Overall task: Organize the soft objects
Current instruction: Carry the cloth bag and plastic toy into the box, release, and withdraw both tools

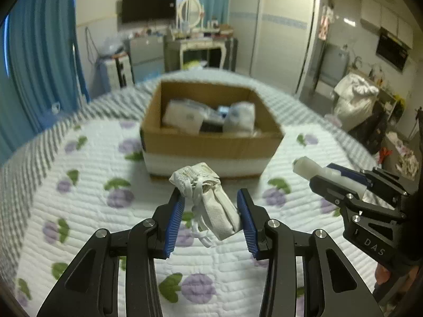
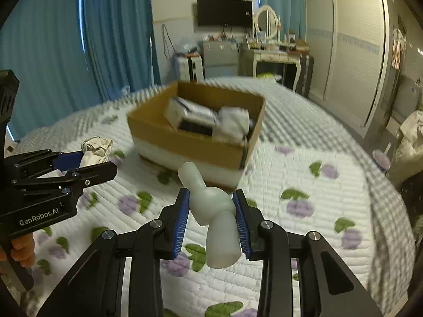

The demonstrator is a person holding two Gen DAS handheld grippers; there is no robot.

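Both hand-held grippers are seen above a bed covered by a white quilt [image 1: 79,185] printed with purple flowers and green leaves. Ahead of them a brown cardboard box [image 1: 211,142] stands on the quilt, open at the top, with white wrapped packages and something dark lying inside. Nothing stands between either hand-held gripper and the box. Behind the bed, blue curtains [image 1: 39,52], a dark television [image 1: 149,6], a white dressing table with an oval mirror [image 1: 189,10] and a tall pale wardrobe [image 2: 351,52] are visible.

From the left wrist view a kitchen corner at the far right is shown, which is cut off in the right wrist view. In the right wrist view the box's right side is shown, and fingers [image 2: 19,251] of the person's hand are seen on the left device's handle.

The left hand-held gripper [image 1: 210,216] is partly closed on a white cloth bundle [image 1: 208,198] tied with cords; the bundle is pinched between the blue pads and is tilted, its upper end pointing toward the box. The right hand-held gripper [image 2: 212,219] is closed on a pale, translucent soft bottle-shaped piece [image 2: 211,211], whose narrow end rises forward of the pads toward the box while its wide end hangs below them.
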